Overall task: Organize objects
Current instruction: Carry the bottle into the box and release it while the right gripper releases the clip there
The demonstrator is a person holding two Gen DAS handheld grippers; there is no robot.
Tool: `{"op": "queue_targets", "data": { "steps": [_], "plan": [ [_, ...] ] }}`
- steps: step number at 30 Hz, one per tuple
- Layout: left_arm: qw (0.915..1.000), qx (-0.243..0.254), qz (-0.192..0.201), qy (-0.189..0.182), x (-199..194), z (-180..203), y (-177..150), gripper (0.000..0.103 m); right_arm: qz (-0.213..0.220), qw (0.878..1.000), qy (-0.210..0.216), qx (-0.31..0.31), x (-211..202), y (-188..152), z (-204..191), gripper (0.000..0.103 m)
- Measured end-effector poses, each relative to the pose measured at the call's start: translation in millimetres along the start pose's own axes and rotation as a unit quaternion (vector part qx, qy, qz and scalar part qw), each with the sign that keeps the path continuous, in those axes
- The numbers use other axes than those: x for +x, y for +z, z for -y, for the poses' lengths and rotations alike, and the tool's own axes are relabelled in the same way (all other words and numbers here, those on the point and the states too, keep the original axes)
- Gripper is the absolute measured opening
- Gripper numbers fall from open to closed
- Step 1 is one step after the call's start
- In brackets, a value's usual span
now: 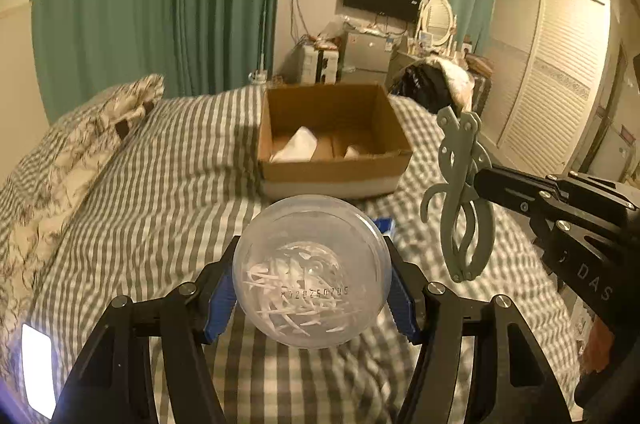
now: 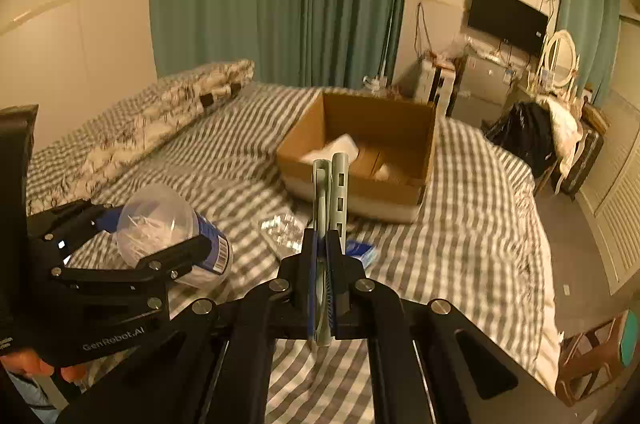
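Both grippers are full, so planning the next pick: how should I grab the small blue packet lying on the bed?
Grip the blue packet across its thin edges, coming straight down from above. It seems to lie flat on the bedspread, beside the clear plastic wrapper, so a side approach would likely snag fabric.

Left tool (image 1: 312,294) angled downward, jaws spread and clamped on a clear round jar (image 1: 312,272); right tool (image 2: 322,264) angled downward, jaws pinched tight on a grey folding hanger (image 2: 334,183)

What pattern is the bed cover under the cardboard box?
Grey and white checked bed cover, clearest in the left wrist view.
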State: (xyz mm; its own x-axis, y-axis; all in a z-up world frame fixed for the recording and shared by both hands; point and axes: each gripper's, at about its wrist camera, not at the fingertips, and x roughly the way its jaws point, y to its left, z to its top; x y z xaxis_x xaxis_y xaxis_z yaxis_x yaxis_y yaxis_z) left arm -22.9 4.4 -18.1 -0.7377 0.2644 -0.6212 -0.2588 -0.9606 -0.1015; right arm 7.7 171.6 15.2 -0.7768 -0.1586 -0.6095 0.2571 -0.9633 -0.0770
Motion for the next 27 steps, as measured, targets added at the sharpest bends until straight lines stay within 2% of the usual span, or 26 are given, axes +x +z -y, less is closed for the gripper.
{"op": "queue_targets", "data": {
  "steps": [8, 15, 21, 27],
  "plan": [
    [0.9988, 0.021, 0.045, -0.002, -0.6, 12.7, 57.5, 0.066, 0.051, 0.998, -0.014, -0.020, -17.3, 46.2, 17.2, 0.004],
    [0.9970, 0.029, 0.071, 0.006, 29.7, 15.1, 116.2, 0.066, 0.086, 0.996, -0.026, -0.024, -8.2, 98.3, 43.2, 0.004],
    [0.9975, 0.019, 0.069, 0.001, 79.5, 10.5, 156.9, 0.066, 0.096, 0.995, -0.030, -0.019, 25.9, 139.1, 72.2, 0.004],
    [0.9983, 0.012, 0.057, 0.000, 145.0, 3.9, 180.0, 0.066, 0.071, 0.997, -0.014, -0.005, 87.8, 159.1, 102.2, 0.004]
  ]
}}
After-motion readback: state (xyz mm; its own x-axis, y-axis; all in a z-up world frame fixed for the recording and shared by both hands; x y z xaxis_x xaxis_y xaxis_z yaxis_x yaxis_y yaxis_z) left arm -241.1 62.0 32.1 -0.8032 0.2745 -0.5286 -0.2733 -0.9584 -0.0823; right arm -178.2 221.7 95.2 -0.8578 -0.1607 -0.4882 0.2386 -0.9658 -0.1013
